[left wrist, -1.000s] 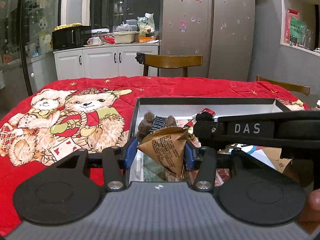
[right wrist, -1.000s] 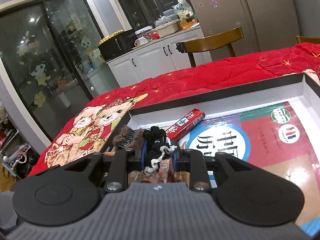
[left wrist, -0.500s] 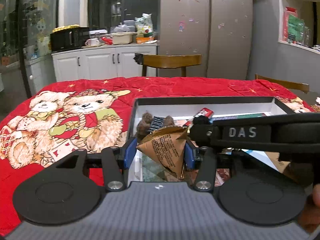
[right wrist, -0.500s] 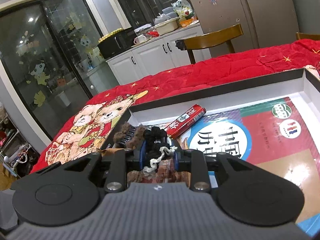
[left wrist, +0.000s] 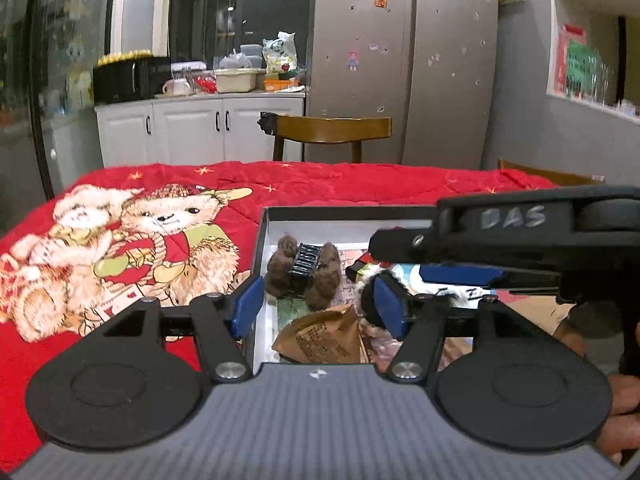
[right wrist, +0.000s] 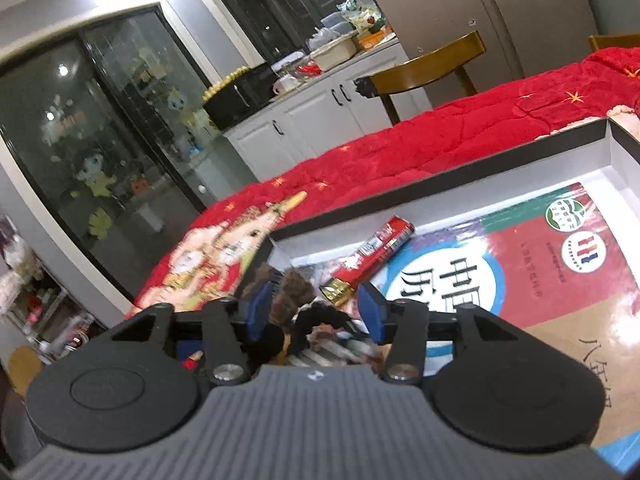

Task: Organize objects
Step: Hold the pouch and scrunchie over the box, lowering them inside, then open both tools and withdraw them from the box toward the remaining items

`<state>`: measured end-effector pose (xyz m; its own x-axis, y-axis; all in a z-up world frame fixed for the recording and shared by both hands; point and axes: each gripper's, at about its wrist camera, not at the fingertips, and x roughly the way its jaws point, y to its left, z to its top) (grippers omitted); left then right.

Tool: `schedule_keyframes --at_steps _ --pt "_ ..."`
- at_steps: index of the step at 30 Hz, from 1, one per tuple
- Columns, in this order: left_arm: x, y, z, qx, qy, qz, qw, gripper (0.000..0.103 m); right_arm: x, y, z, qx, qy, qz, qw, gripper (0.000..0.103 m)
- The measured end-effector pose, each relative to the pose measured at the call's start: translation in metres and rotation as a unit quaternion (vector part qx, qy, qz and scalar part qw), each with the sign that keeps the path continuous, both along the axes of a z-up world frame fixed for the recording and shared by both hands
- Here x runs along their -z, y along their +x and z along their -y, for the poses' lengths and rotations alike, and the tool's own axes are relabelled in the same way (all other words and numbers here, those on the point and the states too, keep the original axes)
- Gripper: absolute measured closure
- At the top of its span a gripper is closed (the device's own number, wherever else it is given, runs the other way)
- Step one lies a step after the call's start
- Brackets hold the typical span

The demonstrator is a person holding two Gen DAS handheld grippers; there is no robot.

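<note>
A shallow dark-rimmed box [left wrist: 344, 213] lies on the red bear blanket [left wrist: 120, 248]. My left gripper [left wrist: 316, 304] is open over its left end; a brown paper packet [left wrist: 324, 340] lies loose in the box below it. A furry brown hair clip [left wrist: 306, 272] lies just beyond. My right gripper [right wrist: 314, 308] is open above the same end of the box [right wrist: 440, 184]; a black furry item [right wrist: 320, 326] lies under it. A red tube [right wrist: 374, 254] rests on the textbook [right wrist: 500, 276]. The right gripper also crosses the left wrist view [left wrist: 460, 276].
A wooden chair [left wrist: 332, 132] stands behind the table, with white cabinets [left wrist: 192, 132] and a fridge [left wrist: 404, 60] beyond. A second chair back [left wrist: 552, 174] shows at the right. A shelf [left wrist: 592, 40] hangs on the right wall.
Both grippers have opened. The brown packet dropped from the left one into the box, the black furry item dropped from the right one. The right gripper tilted and rose a little.
</note>
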<state>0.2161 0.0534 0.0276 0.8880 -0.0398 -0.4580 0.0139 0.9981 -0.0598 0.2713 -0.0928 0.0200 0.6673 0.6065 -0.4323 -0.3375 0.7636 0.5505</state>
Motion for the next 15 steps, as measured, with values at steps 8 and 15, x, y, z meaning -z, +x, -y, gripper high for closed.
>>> schedule_keyframes --at_steps 8,15 --pt "-0.033 -0.016 -0.015 0.003 -0.058 0.028 0.9979 0.034 -0.047 -0.018 0.006 -0.023 0.022 0.048 0.998 0.031" --pt "-0.09 -0.057 -0.02 0.008 -0.075 0.084 0.9936 0.032 -0.114 -0.072 0.014 -0.006 0.005 0.134 0.991 0.024"
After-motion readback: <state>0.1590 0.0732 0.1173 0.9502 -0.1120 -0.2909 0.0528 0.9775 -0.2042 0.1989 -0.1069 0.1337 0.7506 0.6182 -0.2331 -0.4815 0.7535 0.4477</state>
